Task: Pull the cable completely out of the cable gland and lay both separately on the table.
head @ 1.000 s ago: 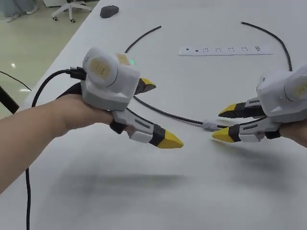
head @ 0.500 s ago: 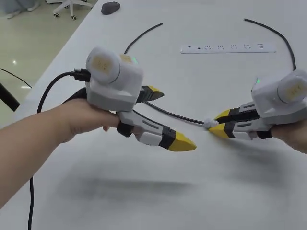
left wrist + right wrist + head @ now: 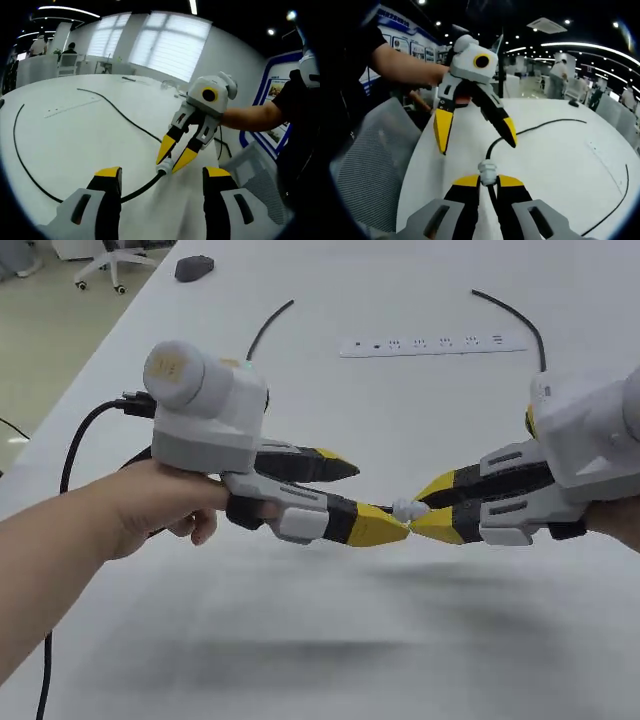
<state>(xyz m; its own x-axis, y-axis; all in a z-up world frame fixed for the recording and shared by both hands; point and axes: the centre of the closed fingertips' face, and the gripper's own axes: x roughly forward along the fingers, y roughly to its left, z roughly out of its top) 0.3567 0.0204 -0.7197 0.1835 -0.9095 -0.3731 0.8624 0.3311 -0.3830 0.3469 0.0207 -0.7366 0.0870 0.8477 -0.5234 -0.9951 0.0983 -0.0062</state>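
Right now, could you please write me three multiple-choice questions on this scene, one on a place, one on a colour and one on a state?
1. Where does the power strip lie?
A. Flat on the table, at its far side.
B. Hanging off the table's edge.
C. On the floor.

2. What colour is the cable gland?
A. Black.
B. Yellow.
C. White.

3. How does the left gripper stand?
A. Shut on the cable.
B. Open, jaws spread.
C. Shut on the gland.

Answers: 1 A, the head view shows it flat on the tabletop beyond the gland. 2 C, it shows white against the black cable, pinched in the right gripper. 3 B, the left gripper view shows its jaws wide apart, closed on nothing.
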